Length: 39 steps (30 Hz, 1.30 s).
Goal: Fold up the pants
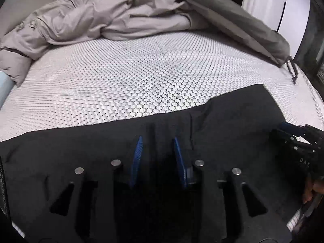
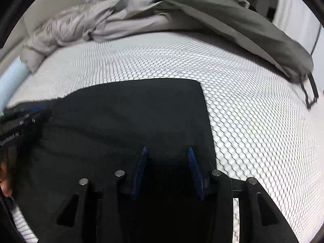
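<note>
White honeycomb-patterned bedding (image 1: 125, 85) covers the bed, with a rumpled grey blanket (image 1: 97, 20) heaped along its far side. The black pants (image 1: 232, 121) lie spread flat across the near edge of the bed, under both grippers, one squared end reaching toward the right in the right wrist view.

The left gripper (image 1: 157, 143) points down at the dark cloth with a modest gap between its blue fingers (image 1: 136, 158); nothing looks pinched between them, though black on black makes that hard to read. The right gripper (image 2: 168, 151) stands over the cloth near its right edge, fingers somewhat wider apart, and no fold of fabric shows between them either.

Judging by this, a fold appears to have been laid down and let go. The next move probably calls for picking fresh grip points along an edge of the pants, closing both sets of fingers on the cloth, and carrying that edge across evenly.
</note>
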Each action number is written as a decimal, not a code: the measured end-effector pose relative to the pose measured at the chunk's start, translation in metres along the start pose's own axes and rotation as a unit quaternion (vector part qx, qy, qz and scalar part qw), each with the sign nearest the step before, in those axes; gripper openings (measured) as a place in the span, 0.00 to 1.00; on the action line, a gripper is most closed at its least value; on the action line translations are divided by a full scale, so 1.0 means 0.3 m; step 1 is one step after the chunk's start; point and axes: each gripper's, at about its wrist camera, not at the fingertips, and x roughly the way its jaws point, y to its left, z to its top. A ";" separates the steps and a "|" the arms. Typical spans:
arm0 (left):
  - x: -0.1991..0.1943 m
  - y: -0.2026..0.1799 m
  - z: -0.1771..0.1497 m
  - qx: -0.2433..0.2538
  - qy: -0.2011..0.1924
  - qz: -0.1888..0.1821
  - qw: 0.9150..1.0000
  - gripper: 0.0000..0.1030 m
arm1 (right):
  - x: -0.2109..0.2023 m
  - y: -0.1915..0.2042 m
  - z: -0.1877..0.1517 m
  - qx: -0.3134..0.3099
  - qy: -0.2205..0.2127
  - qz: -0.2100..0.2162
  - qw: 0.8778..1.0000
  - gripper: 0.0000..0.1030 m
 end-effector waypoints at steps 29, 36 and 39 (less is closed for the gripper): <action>-0.183 -0.149 -0.357 0.186 0.024 -0.086 0.978 0.38 | -0.111 0.161 -0.217 -0.149 -0.004 0.065 0.987 0.52; -0.396 0.010 -0.472 0.120 0.005 -0.101 0.988 0.41 | -0.233 -0.186 -0.289 -0.023 0.009 0.082 0.996 0.53; -0.481 0.114 -0.497 0.041 -0.023 -0.097 0.994 0.44 | -0.273 -0.302 -0.301 0.085 0.016 0.177 0.980 0.53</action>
